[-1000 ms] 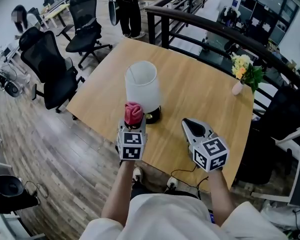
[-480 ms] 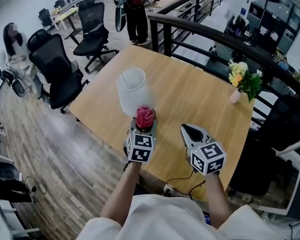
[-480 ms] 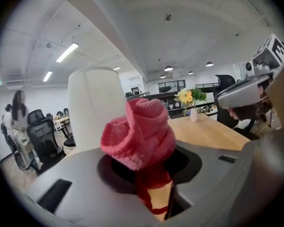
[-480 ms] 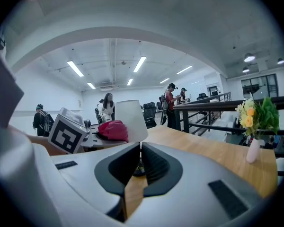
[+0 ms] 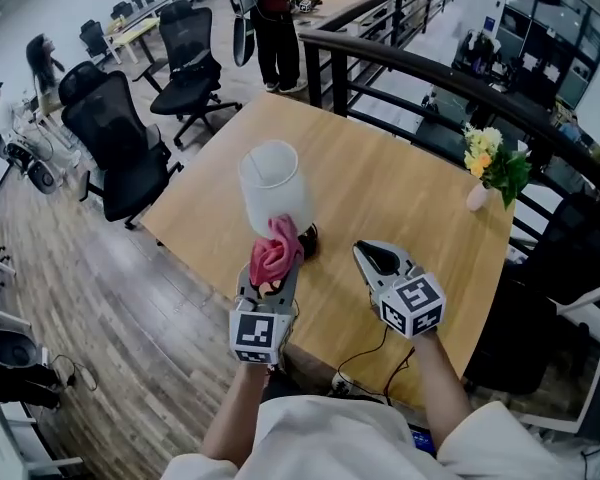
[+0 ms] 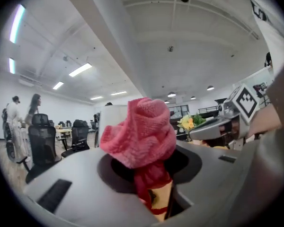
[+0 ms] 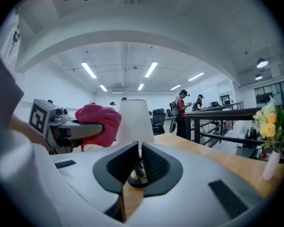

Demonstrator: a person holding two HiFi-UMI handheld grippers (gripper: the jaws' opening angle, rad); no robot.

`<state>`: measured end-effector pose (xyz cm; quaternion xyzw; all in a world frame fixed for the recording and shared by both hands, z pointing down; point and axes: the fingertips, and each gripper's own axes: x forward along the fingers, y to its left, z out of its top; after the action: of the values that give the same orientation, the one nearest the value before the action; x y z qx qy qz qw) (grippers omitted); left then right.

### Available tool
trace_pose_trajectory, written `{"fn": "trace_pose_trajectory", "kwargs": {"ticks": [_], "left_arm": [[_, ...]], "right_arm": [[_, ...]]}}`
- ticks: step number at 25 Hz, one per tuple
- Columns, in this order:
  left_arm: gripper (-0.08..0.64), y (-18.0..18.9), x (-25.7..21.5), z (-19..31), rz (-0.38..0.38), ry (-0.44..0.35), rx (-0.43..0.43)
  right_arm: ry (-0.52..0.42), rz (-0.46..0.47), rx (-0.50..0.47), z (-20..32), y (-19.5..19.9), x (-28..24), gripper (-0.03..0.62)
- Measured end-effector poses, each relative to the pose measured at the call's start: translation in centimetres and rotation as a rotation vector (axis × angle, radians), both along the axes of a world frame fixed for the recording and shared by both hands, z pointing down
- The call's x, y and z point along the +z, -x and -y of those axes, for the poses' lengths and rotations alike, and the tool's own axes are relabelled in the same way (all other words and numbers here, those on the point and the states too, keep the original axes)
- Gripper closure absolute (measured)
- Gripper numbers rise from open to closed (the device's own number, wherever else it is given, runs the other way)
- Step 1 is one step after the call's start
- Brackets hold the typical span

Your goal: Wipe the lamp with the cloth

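Lamp (image 5: 276, 180) is stood on the tabletop (image 5: 400, 183), near the front edge. Pink cloth (image 5: 273, 253) is gripped in the left gripper (image 5: 271, 278) jaws, right at the shade's lower edge. Right gripper (image 5: 366, 255) is held just beside, jaws opening, a narrow gap, nothing between.

A wooden table (image 5: 400, 198) bears a white-shaded lamp (image 5: 273, 183) and a flower vase (image 5: 476, 197)

Lamp (image 5: 275, 186) on table (image 5: 410, 183), cloth (image 5: 273, 252) just before it, perhaps touching; flower vase (image 5: 476, 197) near its right edge.
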<state>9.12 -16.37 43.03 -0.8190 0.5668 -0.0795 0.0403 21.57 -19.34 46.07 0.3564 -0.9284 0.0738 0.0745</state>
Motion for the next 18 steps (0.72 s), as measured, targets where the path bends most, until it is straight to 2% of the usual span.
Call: {"fn": "trace_pose_trajectory", "kwargs": {"ticks": [1,3,4,7,12,15,18], "left_arm": [[0.396,1.8,-0.2,-0.5,-0.011,-0.014,-0.033],[0.396,5.4,-0.5,-1.7,-0.017,-0.023,-0.096],[0.397,7.2,-0.5,-2.3,-0.014,-0.021,-0.13],[0.397,11.8,0.3,-3.9,-0.008,0.003,-0.221],[0.396,15.4,3.7,-4.4,-0.003,0.053,-0.27],[0.396,15.9,5.3,-4.3,-0.023,0.076,-0.28],[0.396,16.1,6.1,-3.9,-0.018,0.092,-0.262]], "right_arm": [[-0.018,0.006,-0.027,0.6,0.9,0.4,0.537],[-0.039,0.016,-0.084,1.5,2.9,1.6,0.474],[-0.045,0.019,-0.111,1.9,4.0,2.4,0.417],[-0.069,0.007,-0.168,3.1,6.5,5.4,0.349],[-0.103,-0.015,-0.17,5.9,9.9,10.1,0.336],[-0.095,-0.068,-0.21,7.0,12.7,12.6,0.336],[-0.098,-0.061,-0.201,8.0,14.8,13.4,0.336]]}}
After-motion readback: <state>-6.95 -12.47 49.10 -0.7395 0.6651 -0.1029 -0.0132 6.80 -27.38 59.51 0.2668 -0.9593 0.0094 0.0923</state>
